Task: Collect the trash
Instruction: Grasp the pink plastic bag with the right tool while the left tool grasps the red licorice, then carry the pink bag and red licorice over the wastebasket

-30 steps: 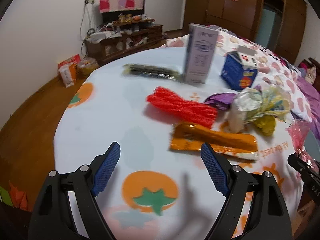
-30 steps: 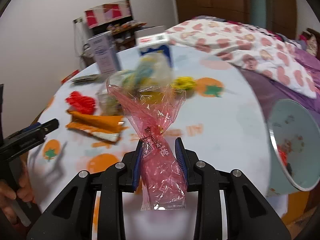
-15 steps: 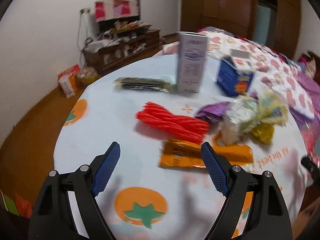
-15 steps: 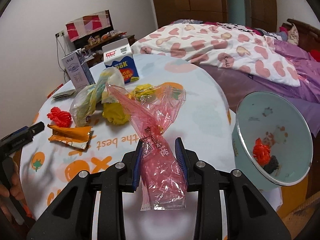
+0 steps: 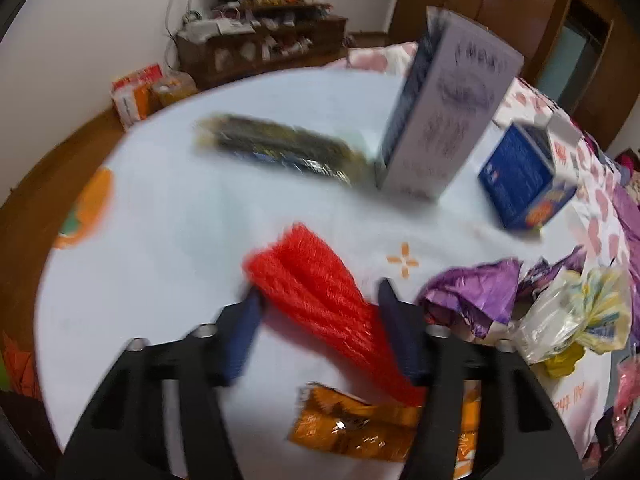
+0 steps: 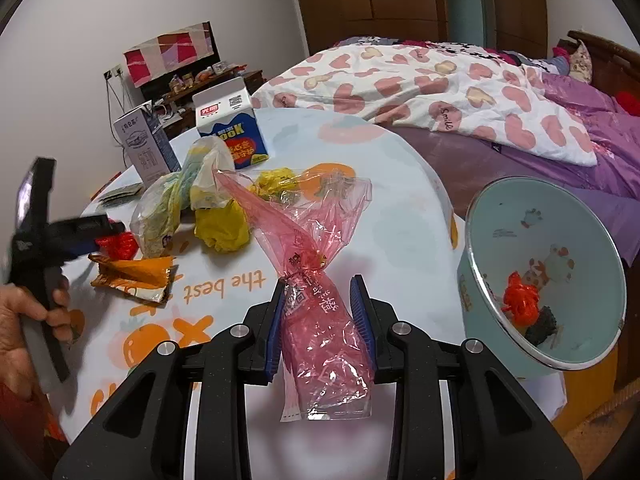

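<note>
Trash lot on round surface (image 6: 404, 216) with orange-fruit print. Right gripper (image 6: 322, 322): jaws clamped on twisted pink plastic bag (image 6: 316, 280), held above the surface's near edge. Left gripper (image 5: 316, 322): jaws apart, straddling red mesh sleeve (image 5: 320, 292); view blurred, contact with the pads cannot be told. Orange foil wrapper (image 5: 360, 424) lies just below the sleeve, near the left gripper. Purple foil wrapper (image 5: 476, 292) and clear bag with yellow-green print (image 5: 576, 312) sit to its right. Dark flat packet (image 5: 276, 148) lies farther back, beside upright grey carton (image 5: 444, 120); blue milk carton (image 5: 524, 172) stands to the right of it. Crumpled yellow wrapper (image 6: 222, 226) lies mid-surface. Pale blue bin (image 6: 480, 248), tilted at the right of the surface, holds red mesh scrap (image 6: 520, 300) and a dark item
</note>
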Available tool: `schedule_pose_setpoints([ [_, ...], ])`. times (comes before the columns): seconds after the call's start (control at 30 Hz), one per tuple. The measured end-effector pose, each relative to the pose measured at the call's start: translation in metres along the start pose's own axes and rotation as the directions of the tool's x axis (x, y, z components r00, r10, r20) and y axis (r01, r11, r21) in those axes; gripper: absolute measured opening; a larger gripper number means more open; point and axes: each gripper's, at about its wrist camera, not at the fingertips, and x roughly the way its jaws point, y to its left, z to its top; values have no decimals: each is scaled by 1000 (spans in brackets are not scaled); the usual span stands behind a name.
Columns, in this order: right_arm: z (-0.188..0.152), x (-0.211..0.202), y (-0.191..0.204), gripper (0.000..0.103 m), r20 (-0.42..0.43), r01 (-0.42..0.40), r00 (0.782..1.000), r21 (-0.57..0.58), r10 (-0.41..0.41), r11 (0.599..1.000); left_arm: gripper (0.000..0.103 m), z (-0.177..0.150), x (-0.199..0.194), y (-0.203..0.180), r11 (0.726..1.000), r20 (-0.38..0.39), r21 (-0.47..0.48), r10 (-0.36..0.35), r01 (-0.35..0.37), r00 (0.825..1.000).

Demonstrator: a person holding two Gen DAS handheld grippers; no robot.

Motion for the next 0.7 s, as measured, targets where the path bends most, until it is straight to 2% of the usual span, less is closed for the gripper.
schedule_pose_setpoints([
  [0.03,0,0,-2,32,1,2,1000,3,-2,1000,37,-1,-1,-3,1000,13,17,-5,4,1000],
  [0.07,0,-1,-3,32,2,3,1000,5,-3,1000,28,-1,-2,-3,999,17,19,-27,27,999],
  [0.1,0,-1,-4,32,3,4,1000,7,-4,1000,24,0,-6,-2,999,30,9,-40,40,999],
  [0.23,-2,-5,-7,32,22,1,1000,24,-2,1000,22,5,-35,8,999,119,-12,-49,51,992],
  [0.43,-2,-16,-5,32,60,4,998,24,-5,1000,22,4,-108,7,999,307,44,-26,13,951],
  [0.53,-3,-21,-5,32,74,15,997,15,-16,1000,22,-8,-128,-9,991,316,132,-67,26,946],
  [0.7,-4,-30,-12,32,86,29,996,21,-31,999,23,-38,-134,-51,961,247,261,-160,93,956],
])
